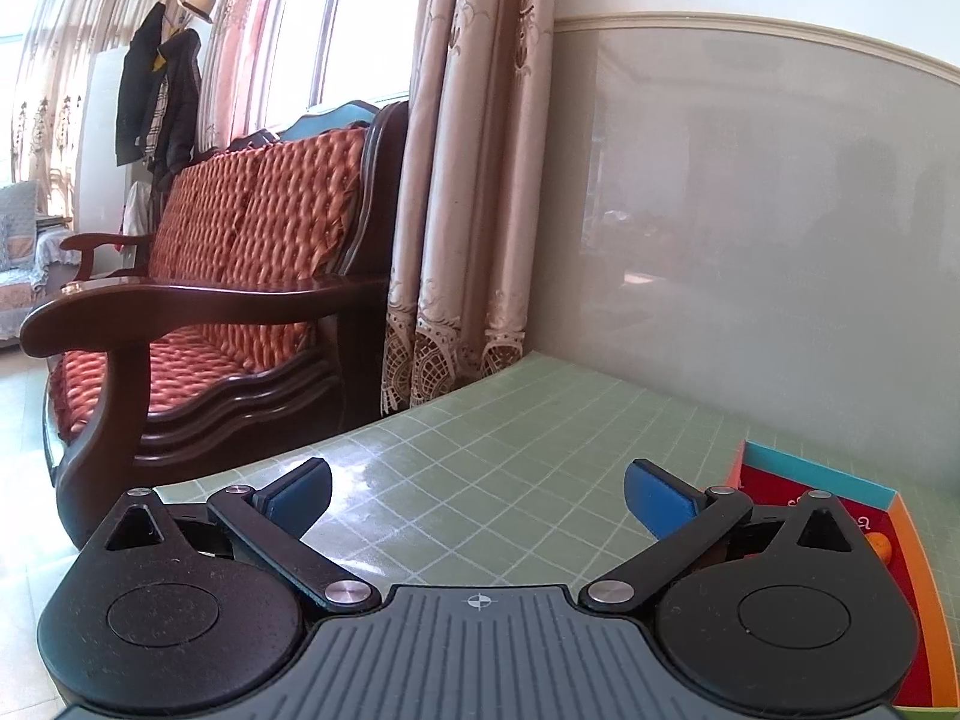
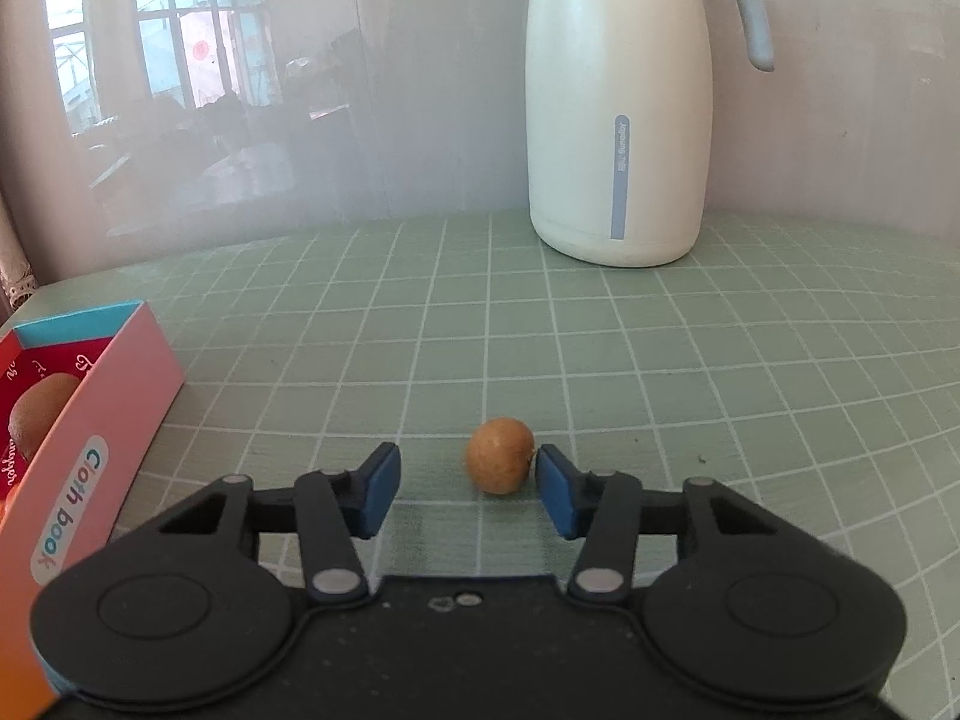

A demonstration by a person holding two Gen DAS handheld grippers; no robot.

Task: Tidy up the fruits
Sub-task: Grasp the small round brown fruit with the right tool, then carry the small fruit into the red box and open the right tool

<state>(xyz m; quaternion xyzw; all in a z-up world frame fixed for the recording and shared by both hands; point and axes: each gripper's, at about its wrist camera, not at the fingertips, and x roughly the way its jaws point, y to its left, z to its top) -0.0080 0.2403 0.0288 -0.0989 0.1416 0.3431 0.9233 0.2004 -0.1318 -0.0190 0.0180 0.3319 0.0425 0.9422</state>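
Observation:
A small round brown fruit (image 2: 499,463) lies on the green grid mat (image 2: 690,360). My right gripper (image 2: 467,453) is low over the mat with the fruit between its blue pads. The right pad is at the fruit's side, while the left pad stands clear of it with a gap. At the left stands an open "Cloth book" box (image 2: 102,420) with a brown fruit (image 2: 39,414) inside. In the left wrist view, my left gripper (image 1: 477,471) is wide open and holds nothing. The same box (image 1: 840,480) is at its right, with a bit of orange fruit (image 1: 882,543) showing inside.
A tall white thermos jug (image 2: 618,120) stands at the back of the mat against the grey wall. Beyond the table's left edge are a wooden armchair with an orange cushion (image 1: 240,240) and a curtain (image 1: 468,180).

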